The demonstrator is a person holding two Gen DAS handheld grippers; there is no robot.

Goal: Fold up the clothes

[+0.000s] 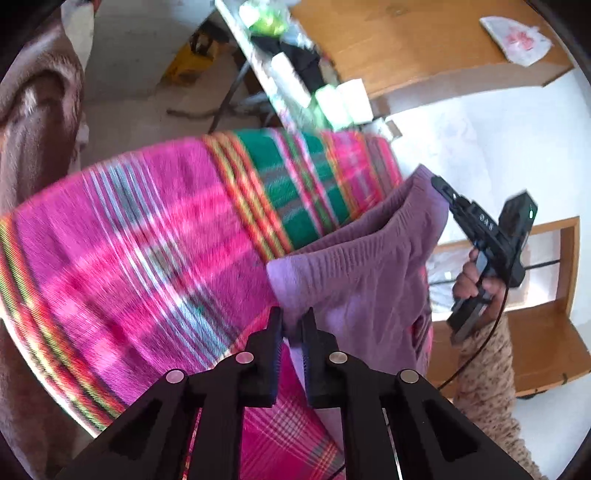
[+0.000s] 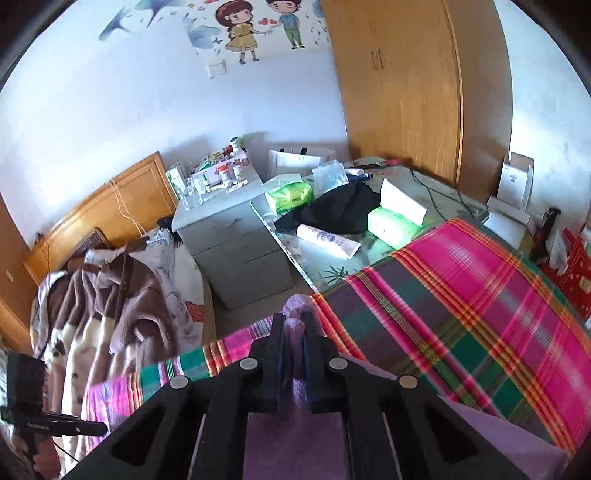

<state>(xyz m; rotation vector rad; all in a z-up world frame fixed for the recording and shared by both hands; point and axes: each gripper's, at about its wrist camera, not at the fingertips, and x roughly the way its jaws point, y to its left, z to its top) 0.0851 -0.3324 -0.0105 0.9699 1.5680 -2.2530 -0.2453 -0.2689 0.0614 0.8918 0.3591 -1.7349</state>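
Plaid cloth (image 2: 480, 295) in pink and green is spread over the work surface, and above it a purple garment (image 1: 369, 251) is held up. One edge is pinched by the left gripper (image 1: 292, 325), another by the right gripper (image 2: 293, 325).

Bright daylight, motion blur (fisheye-warped)

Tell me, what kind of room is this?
Most likely a bedroom in a home: a bed with a wooden headboard and rumpled blanket, a grey bedside cabinet, a tall wooden wardrobe, and cartoon wall stickers.
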